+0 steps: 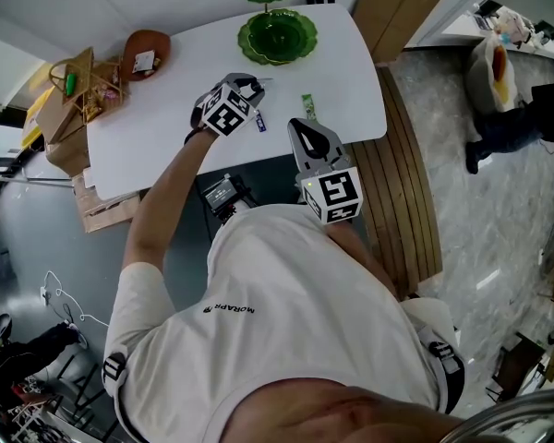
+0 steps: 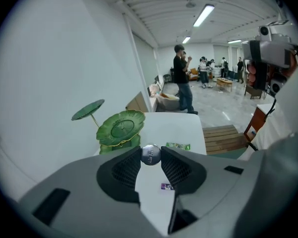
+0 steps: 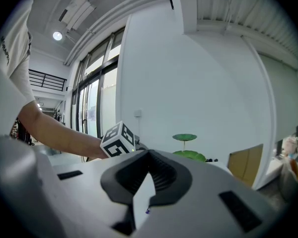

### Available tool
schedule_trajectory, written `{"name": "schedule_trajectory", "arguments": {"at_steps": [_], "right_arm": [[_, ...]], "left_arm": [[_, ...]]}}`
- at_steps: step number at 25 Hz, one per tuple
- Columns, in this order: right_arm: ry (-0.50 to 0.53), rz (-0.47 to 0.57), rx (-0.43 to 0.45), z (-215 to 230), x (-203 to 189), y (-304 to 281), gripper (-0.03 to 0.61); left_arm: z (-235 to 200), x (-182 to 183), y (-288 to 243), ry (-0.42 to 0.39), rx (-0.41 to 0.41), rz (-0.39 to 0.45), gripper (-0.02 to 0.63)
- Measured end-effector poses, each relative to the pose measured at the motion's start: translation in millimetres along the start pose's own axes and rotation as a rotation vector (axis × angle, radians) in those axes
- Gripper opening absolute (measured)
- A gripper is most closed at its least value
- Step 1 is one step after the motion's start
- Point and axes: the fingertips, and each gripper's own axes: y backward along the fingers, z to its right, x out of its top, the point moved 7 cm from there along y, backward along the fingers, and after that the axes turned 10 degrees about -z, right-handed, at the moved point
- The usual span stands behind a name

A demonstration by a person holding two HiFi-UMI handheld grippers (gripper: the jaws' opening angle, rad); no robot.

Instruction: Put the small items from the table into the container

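My left gripper [image 2: 150,155] is shut on a small silver foil ball [image 2: 150,153], held above the white table [image 1: 342,63]. In the head view the left gripper [image 1: 247,85] hangs just in front of the green lotus-leaf dish [image 1: 277,35], and the ball is hidden there. The dish [image 2: 120,127] lies ahead and to the left of the jaws. On the table lie a purple wrapper [image 1: 261,124] and a green wrapper [image 1: 308,106]. My right gripper [image 1: 302,125] rests shut and empty at the table's near edge, close to the green wrapper; its tips [image 3: 149,156] meet.
A brown bowl [image 1: 146,52] with a tag and a wicker basket [image 1: 81,86] sit at the table's left end. A wooden slatted bench [image 1: 411,201] stands to the right, with cardboard [image 1: 397,12] against the wall. People stand far off in the room [image 2: 181,78].
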Motion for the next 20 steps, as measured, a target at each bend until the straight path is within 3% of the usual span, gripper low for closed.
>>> {"name": "schedule_trajectory", "arguments": {"at_steps": [20], "right_arm": [[-0.013, 0.002, -0.023, 10, -2, 6, 0.005]], "left_arm": [[-30, 38, -7, 0.246, 0.119, 0.196, 0.132]]}}
